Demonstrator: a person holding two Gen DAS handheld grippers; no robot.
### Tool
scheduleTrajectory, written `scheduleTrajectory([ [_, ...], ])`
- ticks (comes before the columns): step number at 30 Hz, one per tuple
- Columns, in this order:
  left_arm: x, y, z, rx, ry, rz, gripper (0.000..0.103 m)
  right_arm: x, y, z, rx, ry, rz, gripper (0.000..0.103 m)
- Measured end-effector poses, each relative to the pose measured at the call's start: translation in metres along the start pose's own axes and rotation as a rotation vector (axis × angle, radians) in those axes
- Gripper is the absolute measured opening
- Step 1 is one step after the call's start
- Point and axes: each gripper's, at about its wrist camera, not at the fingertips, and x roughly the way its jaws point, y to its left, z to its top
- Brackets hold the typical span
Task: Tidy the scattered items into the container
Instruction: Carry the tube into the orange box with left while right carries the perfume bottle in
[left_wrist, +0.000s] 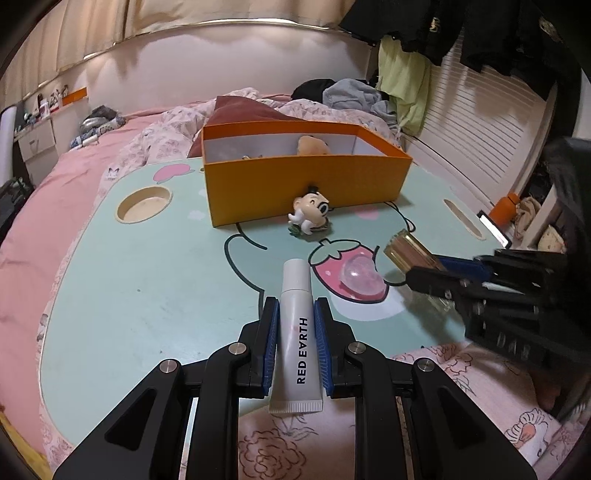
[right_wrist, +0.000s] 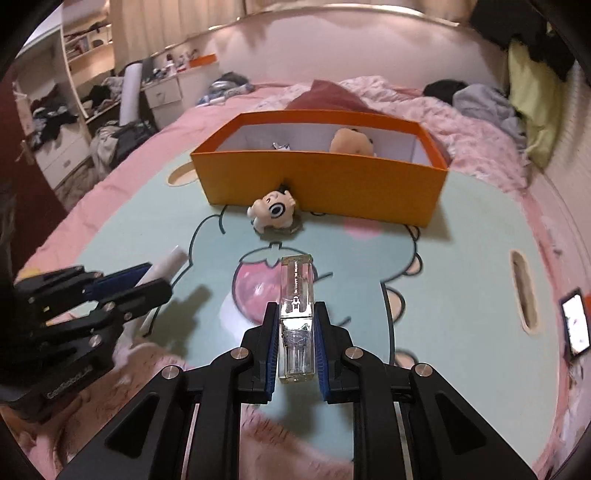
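Observation:
My left gripper (left_wrist: 295, 308) is shut on a white "RED EARTH" tube (left_wrist: 297, 328), held above the near edge of the green lap table (left_wrist: 147, 280). My right gripper (right_wrist: 296, 314) is shut on a clear rectangular perfume bottle (right_wrist: 296, 295); it shows at the right of the left wrist view (left_wrist: 424, 267) with the bottle's gold cap (left_wrist: 404, 247). The orange box (left_wrist: 306, 181) stands at the table's far side with a tan plush toy (left_wrist: 314, 144) inside. A small cartoon figurine (left_wrist: 310, 214) lies against the box front. A clear pink pebble-like piece (left_wrist: 360, 275) lies on the strawberry print.
The table sits on a pink bed with a crumpled quilt (left_wrist: 177, 125) behind the box. A round cup recess (left_wrist: 144, 203) is at the table's left, a slot (right_wrist: 522, 291) at its right. A lit phone (right_wrist: 576, 325) lies at the right edge. Clothes hang at the far right.

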Motion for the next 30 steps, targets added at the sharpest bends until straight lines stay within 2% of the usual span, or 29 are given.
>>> scheduleTrajectory([
  [3,0.0018,0.0001,-0.0014,-0.003,0.004,0.0,0.02,-0.0003,0.0018,-0.0072,0.008,-0.014,-0.057,0.016],
  [8,0.0028,0.001,-0.0017,-0.005,0.006,0.001,0.02,0.0016,-0.0057,-0.0094,0.043,-0.004,-0.055,0.016],
  [30,0.0057,0.0018,-0.0001,-0.001,0.022,0.002,0.02,-0.004,-0.0049,-0.0112,0.036,-0.009,-0.063,0.016],
])
